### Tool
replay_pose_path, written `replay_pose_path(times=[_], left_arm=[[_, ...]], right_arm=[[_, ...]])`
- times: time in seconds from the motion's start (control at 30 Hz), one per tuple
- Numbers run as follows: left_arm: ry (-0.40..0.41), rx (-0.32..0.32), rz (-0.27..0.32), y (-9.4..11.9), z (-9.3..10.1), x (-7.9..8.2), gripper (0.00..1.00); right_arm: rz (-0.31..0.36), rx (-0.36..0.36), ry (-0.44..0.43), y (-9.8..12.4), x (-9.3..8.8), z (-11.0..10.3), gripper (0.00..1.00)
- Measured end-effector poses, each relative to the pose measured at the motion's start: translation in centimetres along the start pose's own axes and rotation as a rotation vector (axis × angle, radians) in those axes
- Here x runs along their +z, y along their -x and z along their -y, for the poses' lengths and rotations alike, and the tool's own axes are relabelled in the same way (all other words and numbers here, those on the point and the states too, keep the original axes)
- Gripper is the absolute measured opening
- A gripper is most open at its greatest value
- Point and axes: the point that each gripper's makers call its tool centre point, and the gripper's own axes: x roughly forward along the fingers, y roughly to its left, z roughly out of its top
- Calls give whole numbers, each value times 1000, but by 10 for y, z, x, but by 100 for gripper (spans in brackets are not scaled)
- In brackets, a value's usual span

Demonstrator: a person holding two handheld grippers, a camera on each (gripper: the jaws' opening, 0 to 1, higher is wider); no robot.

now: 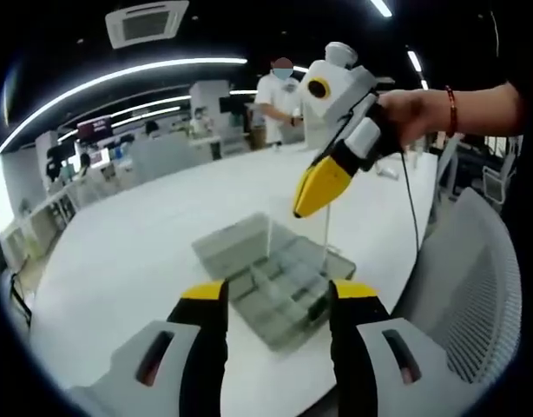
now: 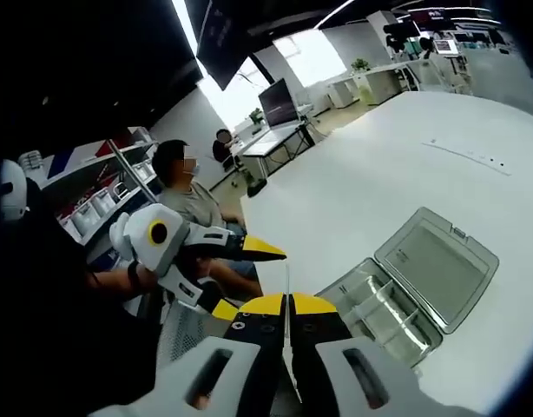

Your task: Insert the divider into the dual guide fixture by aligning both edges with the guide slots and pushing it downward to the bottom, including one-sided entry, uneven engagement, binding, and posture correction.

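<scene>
A clear compartment box point(image 1: 288, 291) lies on the white table point(image 1: 136, 243) with its lid point(image 1: 236, 243) folded open; its inner walls carry the guide slots. My right gripper point(image 1: 308, 201), held by a hand, hovers above the box's right end, shut on a thin clear divider point(image 1: 325, 234) that hangs down toward the compartments. In the right gripper view the divider point(image 2: 286, 276) shows edge-on between the shut right gripper point(image 2: 288, 306), with the box point(image 2: 379, 313) and lid point(image 2: 440, 261) off to the right. My left gripper point(image 1: 279, 291) is open, holds nothing and stays short of the box; it appears again point(image 2: 253, 282) in the right gripper view.
A white mesh chair point(image 1: 475, 278) stands at the table's near right edge. A person in white point(image 1: 279, 95) stands beyond the far end of the table. Another person point(image 2: 184, 195) sits off the table's side near desks and a monitor point(image 2: 278, 102).
</scene>
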Motion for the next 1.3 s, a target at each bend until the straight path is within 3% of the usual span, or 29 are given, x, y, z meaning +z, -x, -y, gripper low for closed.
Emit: replay_pose_path(times=[0.3, 0.5, 0.67, 1.07, 1.3], left_arm=[[39, 33, 20, 6, -12, -1, 50], [38, 41, 17, 7, -13, -1, 55], [52, 41, 19, 7, -12, -1, 56], [100, 32, -5, 9, -9, -13, 64], [108, 37, 7, 5, -12, -10, 68]], right_arm=[[-37, -15, 69, -7, 5, 0, 0], [-55, -24, 131, -13, 8, 2, 0], [-131, -57, 208, -15, 0, 9, 0], [-170, -80, 315, -19, -1, 21, 0], [-198, -82, 356, -26, 1, 26, 0]])
